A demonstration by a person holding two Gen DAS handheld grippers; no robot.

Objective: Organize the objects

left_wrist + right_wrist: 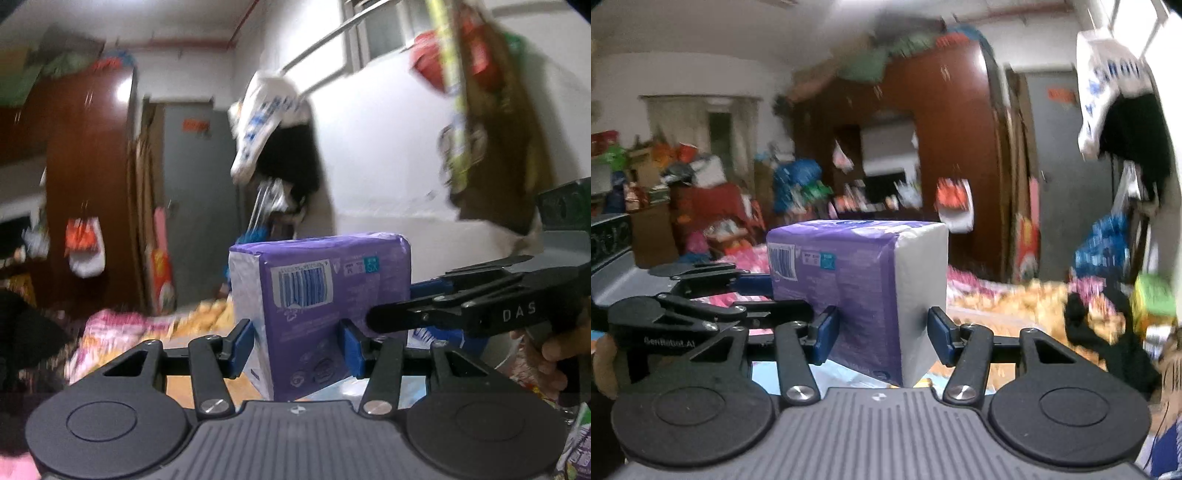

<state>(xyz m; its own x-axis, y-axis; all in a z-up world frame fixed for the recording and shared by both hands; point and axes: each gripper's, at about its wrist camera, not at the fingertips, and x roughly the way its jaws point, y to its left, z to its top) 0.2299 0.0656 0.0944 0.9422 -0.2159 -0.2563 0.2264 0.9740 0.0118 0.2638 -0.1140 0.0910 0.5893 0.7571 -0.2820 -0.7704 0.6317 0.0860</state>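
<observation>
A purple and white soft pack (325, 295) with a barcode is held up in the air by both grippers at once. My left gripper (297, 345) is shut on its lower part, blue pads pressed on both sides. My right gripper (882, 338) is shut on the same pack (857, 288), one pad on the purple face and one on the white end. In the left wrist view the right gripper's fingers (436, 306) reach in from the right. In the right wrist view the left gripper's fingers (738, 291) reach in from the left.
A cluttered room lies behind: a brown wardrobe (85, 177), a grey door (199, 206), hanging bags (266, 122) on a wall rail, snack bags (491, 110) hanging at the upper right, and a bed with pink and yellow covers (997, 295) below.
</observation>
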